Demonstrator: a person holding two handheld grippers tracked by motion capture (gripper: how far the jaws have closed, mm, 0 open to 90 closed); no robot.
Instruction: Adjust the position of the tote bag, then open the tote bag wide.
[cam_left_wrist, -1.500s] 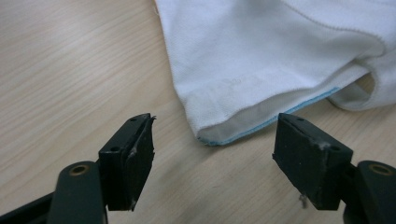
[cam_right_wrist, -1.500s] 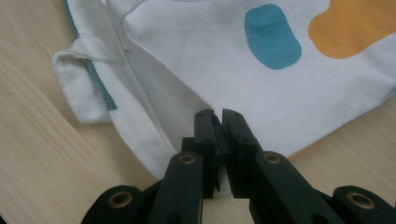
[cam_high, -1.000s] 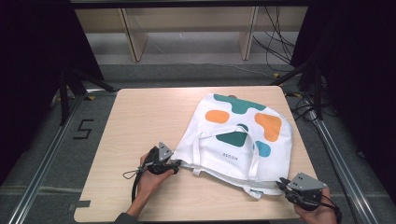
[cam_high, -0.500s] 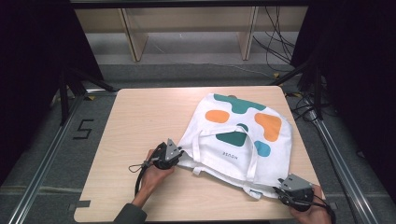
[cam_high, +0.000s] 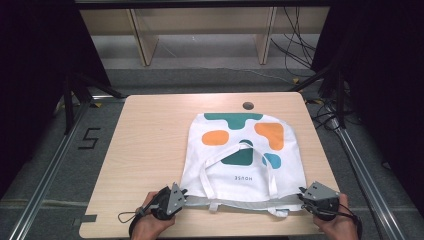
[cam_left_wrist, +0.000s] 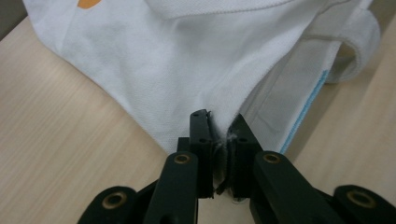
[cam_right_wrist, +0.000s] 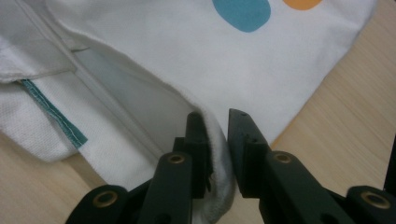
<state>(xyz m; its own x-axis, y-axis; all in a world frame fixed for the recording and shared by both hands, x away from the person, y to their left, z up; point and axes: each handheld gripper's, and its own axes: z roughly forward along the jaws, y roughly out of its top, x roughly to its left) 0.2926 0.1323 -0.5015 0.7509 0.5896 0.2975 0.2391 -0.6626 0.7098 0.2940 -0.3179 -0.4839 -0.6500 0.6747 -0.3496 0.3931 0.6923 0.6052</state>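
Lying flat on the table (cam_high: 145, 130), tote bag (cam_high: 242, 150), mouth slightly gaping, inside unseen. Left gripper (cam_high: 181, 194) pinching one mouth corner; right gripper (cam_high: 303, 191), having just narrowed, pinching the other.

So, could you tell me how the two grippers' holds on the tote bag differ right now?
The left gripper pinches the tote bag at its near-left mouth corner; the right gripper holds the near-right corner. The left jaws, which have just closed, squeeze the cloth tight between them; the right jaws stand slightly wider, around a thicker folded hem. Both grip the open mouth edge, stretching it along the table's near side.
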